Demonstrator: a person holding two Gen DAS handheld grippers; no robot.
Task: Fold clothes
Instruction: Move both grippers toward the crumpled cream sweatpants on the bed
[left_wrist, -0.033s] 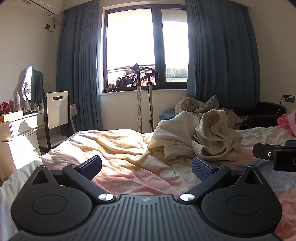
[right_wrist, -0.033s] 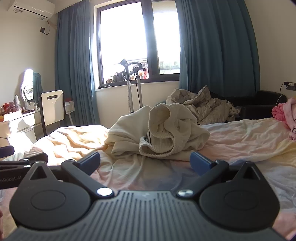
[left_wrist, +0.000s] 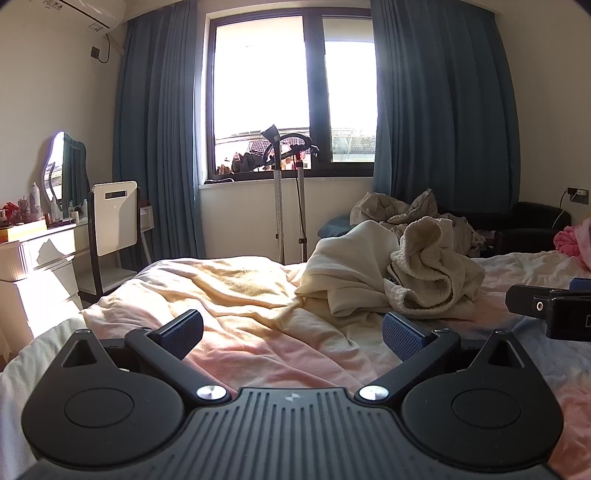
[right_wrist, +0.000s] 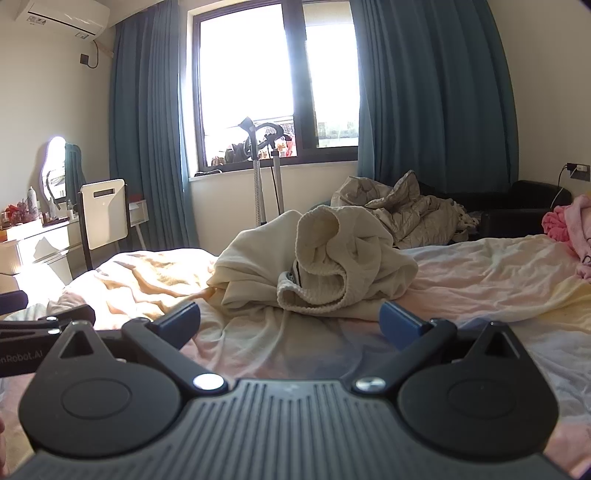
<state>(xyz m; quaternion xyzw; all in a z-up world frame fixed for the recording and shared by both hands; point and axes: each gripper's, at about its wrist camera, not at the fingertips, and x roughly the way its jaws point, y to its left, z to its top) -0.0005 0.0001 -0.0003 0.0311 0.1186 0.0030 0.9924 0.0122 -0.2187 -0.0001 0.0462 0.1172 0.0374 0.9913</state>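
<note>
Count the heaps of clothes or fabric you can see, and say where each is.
3: the cream heap mid-bed ahead of both grippers, the beige quilted heap behind it beside the black armchair, and the pink heap at the right edge. More may be hidden.

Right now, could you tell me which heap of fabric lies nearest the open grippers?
The cream heap on the bed, just beyond the right gripper; the grey quilted heap sits behind the bed, the pink heap far right.

Bright daylight pours through a dark-framed window (left_wrist: 291, 96) flanked by blue curtains (left_wrist: 159, 129) behind the rumpled bed (left_wrist: 229, 288).
</note>
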